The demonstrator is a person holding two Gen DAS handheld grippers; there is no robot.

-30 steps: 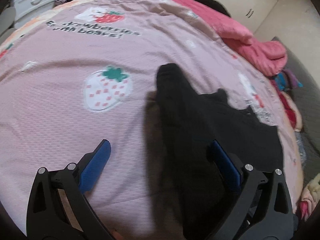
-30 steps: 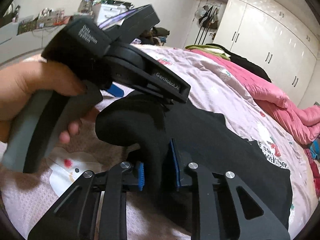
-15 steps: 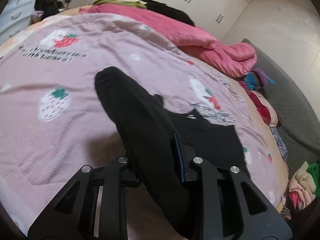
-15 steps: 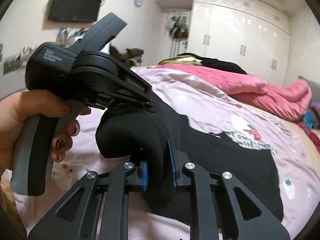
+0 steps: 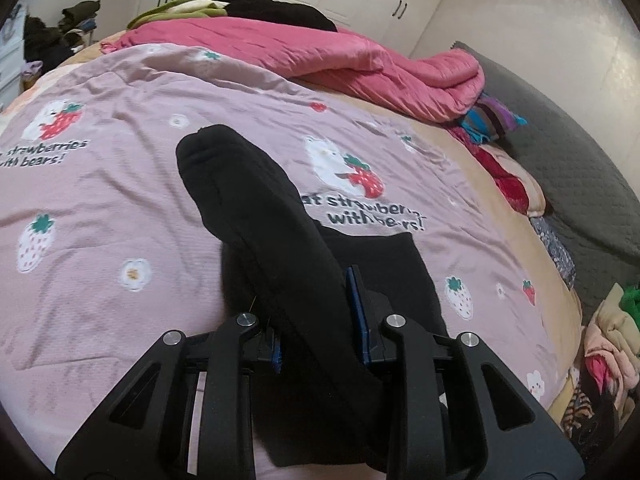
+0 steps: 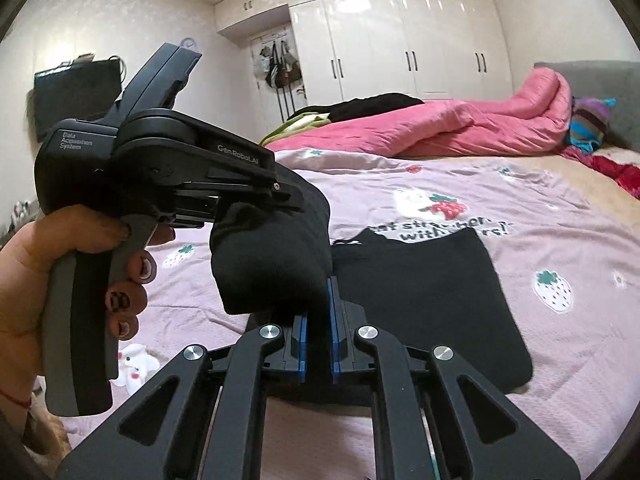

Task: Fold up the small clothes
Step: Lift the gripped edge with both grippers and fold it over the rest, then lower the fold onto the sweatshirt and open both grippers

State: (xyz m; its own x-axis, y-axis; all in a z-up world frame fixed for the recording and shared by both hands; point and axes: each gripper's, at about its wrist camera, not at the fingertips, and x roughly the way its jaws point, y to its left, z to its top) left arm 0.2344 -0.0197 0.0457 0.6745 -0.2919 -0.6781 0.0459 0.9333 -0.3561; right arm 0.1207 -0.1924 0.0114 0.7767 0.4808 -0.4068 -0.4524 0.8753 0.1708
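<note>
1. No container in view; one bed [image 5: 132, 184] under a pink strawberry-print cover.
2. One black garment [image 6: 424, 304], part flat on the cover, one thick fold raised above it.
3. Two hand-held grippers: left hand-held gripper [image 5: 318, 320] pinching the raised fold between blue pads; right hand-held gripper [image 6: 318, 332] just closing further, clamped on the same fold.
4. One hand [image 6: 24, 280] gripping the left handle.
5. One pink quilt [image 5: 360, 64] heaped at the far edge.

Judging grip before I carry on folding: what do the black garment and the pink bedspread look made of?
Black garment: soft matte knit, probably cotton or fleece; it bunches thickly and shows no sheen. Pink bedspread: thin printed woven cotton or blend, probably; fine dotted texture, shallow wrinkles, matte.
</note>
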